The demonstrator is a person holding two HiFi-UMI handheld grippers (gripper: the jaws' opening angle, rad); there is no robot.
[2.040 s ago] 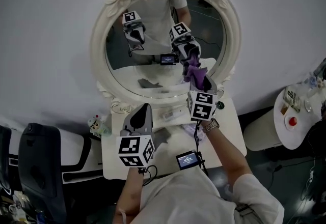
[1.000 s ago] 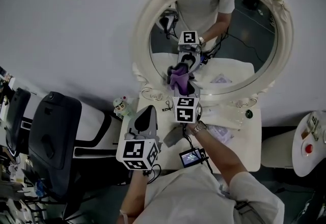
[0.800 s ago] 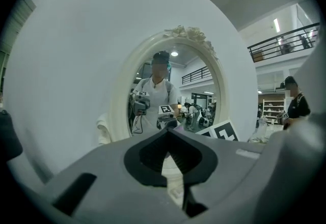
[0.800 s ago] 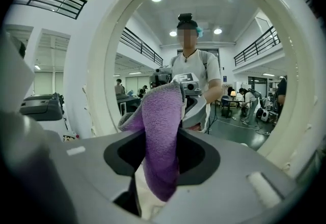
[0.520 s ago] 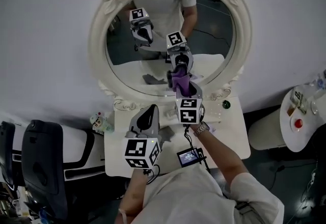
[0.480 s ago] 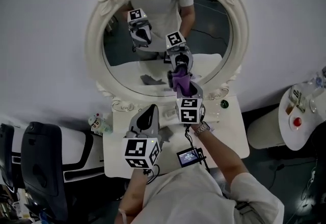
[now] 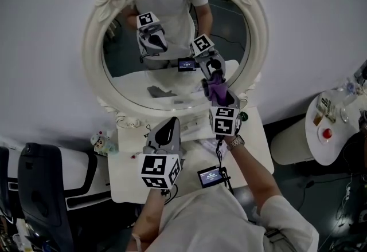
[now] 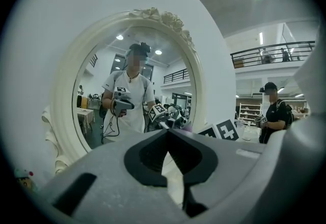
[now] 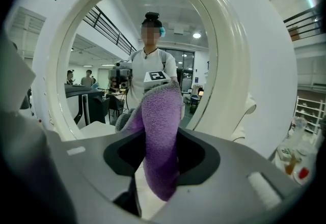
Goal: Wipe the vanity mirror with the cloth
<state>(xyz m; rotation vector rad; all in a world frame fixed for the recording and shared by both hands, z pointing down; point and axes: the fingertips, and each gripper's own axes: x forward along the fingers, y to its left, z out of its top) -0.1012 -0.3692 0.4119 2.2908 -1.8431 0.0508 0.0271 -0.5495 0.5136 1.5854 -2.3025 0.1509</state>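
The oval vanity mirror (image 7: 86, 56) with a white carved frame stands on a white dressing table (image 7: 123, 179). My right gripper (image 7: 221, 99) is shut on a purple cloth (image 7: 217, 89), which presses against the glass at its lower right. In the right gripper view the purple cloth (image 9: 160, 131) sticks up between the jaws in front of the mirror frame (image 9: 232, 55). My left gripper (image 7: 164, 132) hangs above the table below the mirror, shut and empty. The left gripper view shows the mirror frame (image 8: 61, 90) ahead, with the jaws closed together.
A small figurine (image 7: 100, 142) stands at the table's left end and a dark green knob (image 7: 243, 115) at its right end. A black chair (image 7: 37, 199) is at lower left. A round white side table (image 7: 330, 130) with bottles stands at the right.
My right gripper has swept the cloth across the lower glass, from the right side to the lower centre and back to the lower right. The left gripper stayed over the table.
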